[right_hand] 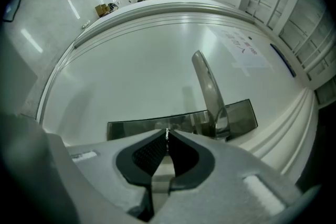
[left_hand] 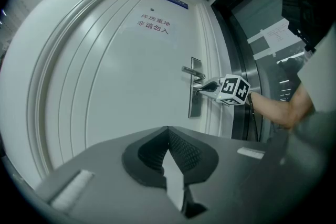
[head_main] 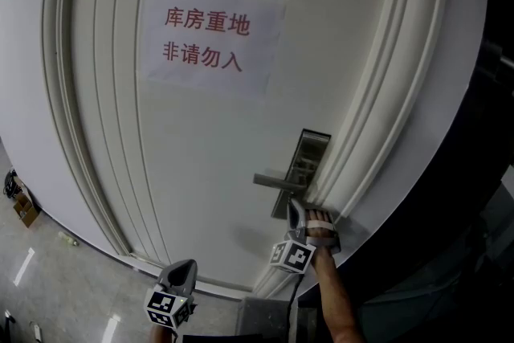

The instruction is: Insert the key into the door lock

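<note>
A white door (head_main: 201, 140) carries a dark metal lock plate (head_main: 312, 153) with a lever handle (head_main: 277, 181). My right gripper (head_main: 295, 210) points at the plate just below the handle. In the right gripper view it (right_hand: 167, 136) is shut on a thin silvery key (right_hand: 167, 134), whose tip sits at the lock plate (right_hand: 136, 126) beside the handle (right_hand: 208, 86). Whether the key is inside the keyhole is hidden. The left gripper view shows the right gripper (left_hand: 209, 86) against the plate (left_hand: 195, 102). My left gripper (head_main: 183, 267) hangs back from the door, shut (left_hand: 168, 131) and empty.
A paper sign (head_main: 213, 40) with red characters is taped above the lock. Moulded door frame (head_main: 377, 116) runs right of the plate, and a dark opening (head_main: 474, 173) lies beyond it. A person's forearm (head_main: 336, 301) holds the right gripper. Grey floor (head_main: 48, 277) lies at the lower left.
</note>
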Available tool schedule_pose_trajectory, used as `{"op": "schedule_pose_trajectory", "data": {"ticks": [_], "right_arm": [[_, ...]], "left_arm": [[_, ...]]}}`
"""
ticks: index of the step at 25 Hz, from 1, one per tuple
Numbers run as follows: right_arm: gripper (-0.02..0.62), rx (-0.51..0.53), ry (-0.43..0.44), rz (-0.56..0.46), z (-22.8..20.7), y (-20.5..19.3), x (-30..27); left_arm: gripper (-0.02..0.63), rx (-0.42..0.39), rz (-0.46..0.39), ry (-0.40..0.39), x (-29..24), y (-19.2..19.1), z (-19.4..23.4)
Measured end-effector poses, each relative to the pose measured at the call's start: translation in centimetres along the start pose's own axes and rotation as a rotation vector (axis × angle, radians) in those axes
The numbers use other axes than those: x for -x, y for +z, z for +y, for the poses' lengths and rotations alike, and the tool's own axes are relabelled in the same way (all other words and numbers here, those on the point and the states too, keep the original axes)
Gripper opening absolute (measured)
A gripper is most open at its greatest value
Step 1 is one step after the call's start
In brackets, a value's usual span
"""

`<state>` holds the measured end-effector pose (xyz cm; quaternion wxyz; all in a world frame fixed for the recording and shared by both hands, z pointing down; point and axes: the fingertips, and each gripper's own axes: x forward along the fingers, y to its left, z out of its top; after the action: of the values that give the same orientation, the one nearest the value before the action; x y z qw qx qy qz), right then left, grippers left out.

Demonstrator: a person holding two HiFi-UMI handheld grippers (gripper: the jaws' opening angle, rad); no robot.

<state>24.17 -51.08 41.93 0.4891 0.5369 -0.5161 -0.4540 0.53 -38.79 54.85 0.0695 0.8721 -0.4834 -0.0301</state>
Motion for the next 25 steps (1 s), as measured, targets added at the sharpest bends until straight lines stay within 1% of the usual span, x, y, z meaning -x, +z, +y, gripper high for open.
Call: {"op": "schedule_pose_trajectory", "data": {"ticks": [6,13,16,20,25], "right_arm": [[0.015,-0.004,-0.012,0.014,0.2,-0.1,0.0],[0.017,-0.023,-0.046,0.001,0.1,0.0,0.0],[0.053,-0.033,-0.049,-0.016,0.1,0.4,0.1],[0.120,-0.055,-0.033,-0.031,0.3,0.7,0.2],[0.166,-0.074,-0.019,-0.036,0.7,0.9,0.6]], "left_arm": [[0.002,-0.001,0.003,0.004,0.4,-0.1,-0.1],[0.002,0.000,0.005,0.018,1.2,-0.3,0.2],[0.002,0.001,0.006,0.025,1.5,-0.3,0.3],[0.002,0.003,0.001,0.027,1.7,-0.2,0.4],[0.002,0.003,0.001,0.027,2.2,-0.2,0.4]]}}
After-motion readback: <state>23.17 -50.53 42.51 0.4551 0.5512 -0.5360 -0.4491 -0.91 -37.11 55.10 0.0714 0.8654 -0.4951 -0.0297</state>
